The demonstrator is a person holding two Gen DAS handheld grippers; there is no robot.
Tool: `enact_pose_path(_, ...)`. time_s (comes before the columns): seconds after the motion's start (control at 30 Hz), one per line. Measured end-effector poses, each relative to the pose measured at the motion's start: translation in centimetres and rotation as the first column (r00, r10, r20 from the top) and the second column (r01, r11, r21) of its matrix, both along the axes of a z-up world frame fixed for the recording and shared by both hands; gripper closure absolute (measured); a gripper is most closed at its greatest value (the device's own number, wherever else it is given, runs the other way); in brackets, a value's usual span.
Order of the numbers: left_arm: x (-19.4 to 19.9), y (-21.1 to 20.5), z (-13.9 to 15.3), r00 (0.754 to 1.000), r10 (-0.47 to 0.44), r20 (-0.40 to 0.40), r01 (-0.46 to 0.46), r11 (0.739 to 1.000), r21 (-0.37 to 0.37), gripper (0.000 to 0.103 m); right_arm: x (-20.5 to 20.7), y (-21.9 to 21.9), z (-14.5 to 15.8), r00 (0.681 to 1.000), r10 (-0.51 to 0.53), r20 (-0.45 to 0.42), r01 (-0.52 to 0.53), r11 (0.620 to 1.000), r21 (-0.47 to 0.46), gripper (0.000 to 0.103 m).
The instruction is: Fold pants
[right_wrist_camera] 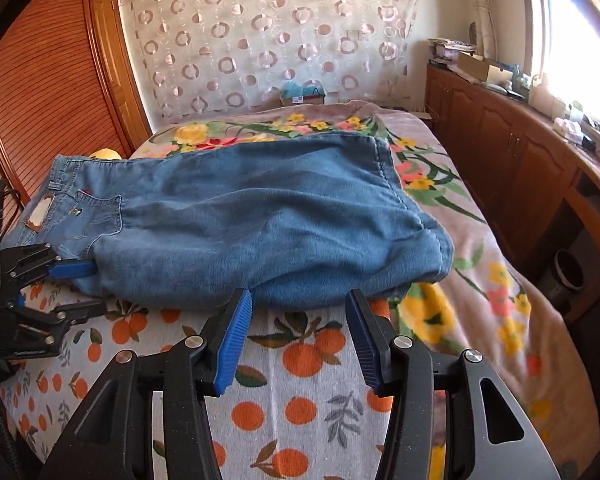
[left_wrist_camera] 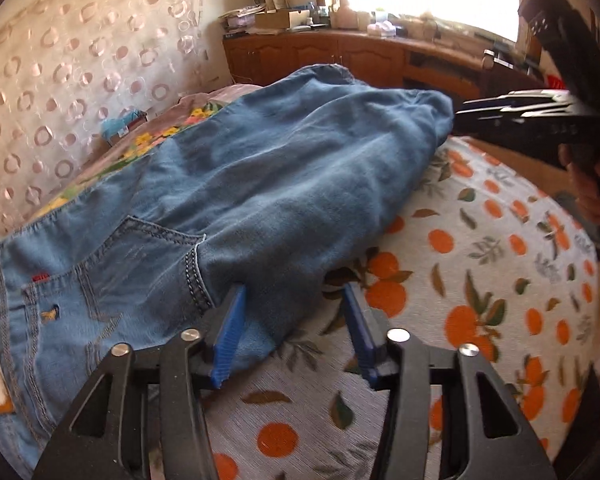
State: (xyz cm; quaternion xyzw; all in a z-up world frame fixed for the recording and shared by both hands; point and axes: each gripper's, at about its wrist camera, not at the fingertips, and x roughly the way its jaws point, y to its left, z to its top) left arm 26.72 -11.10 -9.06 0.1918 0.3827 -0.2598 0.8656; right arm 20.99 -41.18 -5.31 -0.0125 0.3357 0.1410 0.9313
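Blue jeans (left_wrist_camera: pixel 260 168) lie lengthwise on the bed, one leg folded over the other. The waistband with its leather patch (right_wrist_camera: pixel 40 210) is at the left of the right wrist view. My left gripper (left_wrist_camera: pixel 296 296) stands open at the crotch edge, below the back pocket (left_wrist_camera: pixel 112 280). A corner of denim lies against its left pad, and the other pad is clear of it. It also shows as the left gripper (right_wrist_camera: pixel 86 288). My right gripper (right_wrist_camera: pixel 299 296) is open at the near edge of the legs (right_wrist_camera: pixel 260 216), with nothing pinched. The right gripper (left_wrist_camera: pixel 480 114) is blurred by the leg end.
The bed has an orange-print sheet (right_wrist_camera: pixel 300 360) in front and a floral blanket (right_wrist_camera: pixel 460 312) beyond. A wooden cabinet (right_wrist_camera: pixel 520 168) with a cluttered top runs under the window. A louvred wardrobe door (right_wrist_camera: pixel 48 92) stands at the left. A small box (right_wrist_camera: pixel 304 96) sits by the headboard.
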Motion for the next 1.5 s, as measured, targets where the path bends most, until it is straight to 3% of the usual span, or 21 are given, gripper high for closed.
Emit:
enact_pose_path(0.03,0.2,0.0,0.1,1.0,0.008,0.015,-0.008,1.0,0.018,0.072,-0.3,0.2,0.4,1.0,0.0,-0.002,0.0,1.0,0.004,0.052)
enact_pose_path(0.17,1.2,0.6,0.6,1.0,-0.001,0.006,0.001,1.0,0.017,0.083,-0.1,0.5,0.5,1.0,0.012,-0.009,-0.012,1.0,0.013,0.052)
enact_pose_path(0.23,1.5,0.7,0.9,1.0,-0.015,0.004,0.015,1.0,0.017,0.096,0.1,1.0,0.6,1.0,0.016,-0.01,-0.016,1.0,0.011,0.052)
enact_pose_path(0.33,2.0,1.4,2.2,1.0,-0.013,0.012,0.014,1.0,-0.026,0.1,0.3,1.3,0.8,0.999,0.032,-0.015,-0.031,0.999,0.03,0.052)
enact_pose_path(0.43,3.2,2.2,3.9,1.0,0.013,0.02,-0.011,0.996,-0.083,0.1,0.6,2.2,0.7,0.998,0.065,-0.011,-0.064,0.997,0.036,0.052)
enact_pose_path(0.63,5.9,2.1,4.7,0.998,0.041,0.05,-0.037,0.997,-0.064,0.1,1.7,4.2,0.3,0.991,0.133,-0.017,-0.133,0.99,0.039,0.052)
enact_pose_path(0.97,10.9,3.8,2.7,0.994,0.095,-0.047,-0.099,0.99,-0.1,0.1,5.5,8.4,0.2,0.96,0.278,-0.027,-0.277,0.959,0.053,0.053)
enact_pose_path(1.03,10.7,3.9,2.5,0.995,0.088,-0.047,-0.093,0.99,-0.109,0.1,6.3,9.2,0.0,0.951,0.307,-0.022,-0.306,0.951,0.047,0.062)
enact_pose_path(1.37,10.2,6.6,2.9,0.993,0.096,-0.067,-0.106,0.981,-0.162,0.092,10.0,11.8,-0.9,0.899,0.437,0.021,-0.437,0.899,0.006,0.079)
enact_pose_path(1.5,8.9,8.9,3.9,0.982,0.19,-0.021,-0.191,0.974,-0.124,0.092,11.5,11.9,-1.8,0.892,0.451,-0.01,-0.451,0.892,-0.005,0.082)
